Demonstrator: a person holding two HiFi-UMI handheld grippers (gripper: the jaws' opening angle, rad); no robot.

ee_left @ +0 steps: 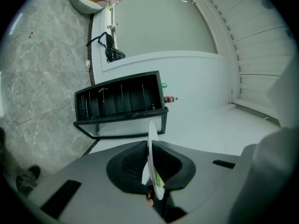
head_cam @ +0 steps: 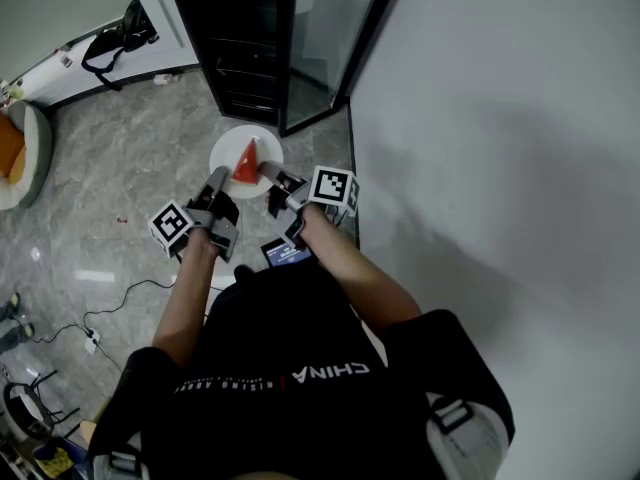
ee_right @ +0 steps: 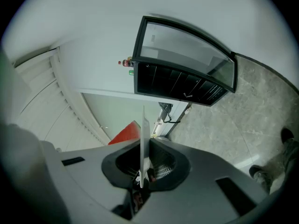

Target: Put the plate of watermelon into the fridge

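A white plate [head_cam: 228, 149] carrying a red watermelon wedge [head_cam: 246, 164] is held level above the floor, in front of the black fridge [head_cam: 245, 58]. My left gripper [head_cam: 217, 178] is shut on the plate's left rim and my right gripper [head_cam: 268, 172] on its right rim. In the left gripper view the plate [ee_left: 152, 153] shows edge-on, pinched between the pads, with the fridge [ee_left: 119, 101] ahead. The right gripper view also has the plate [ee_right: 143, 139] edge-on between the pads, the wedge [ee_right: 127, 134] to its left. The fridge's glass door [head_cam: 335, 33] stands open to the right.
A white wall [head_cam: 500, 118] runs close along the right. A black bag [head_cam: 115, 33] lies on a white bench at the back left, and a round seat with an orange cushion [head_cam: 18, 153] is at far left. A cable [head_cam: 120, 298] trails on the marble floor. Bottles [ee_left: 170, 98] stand beside the fridge.
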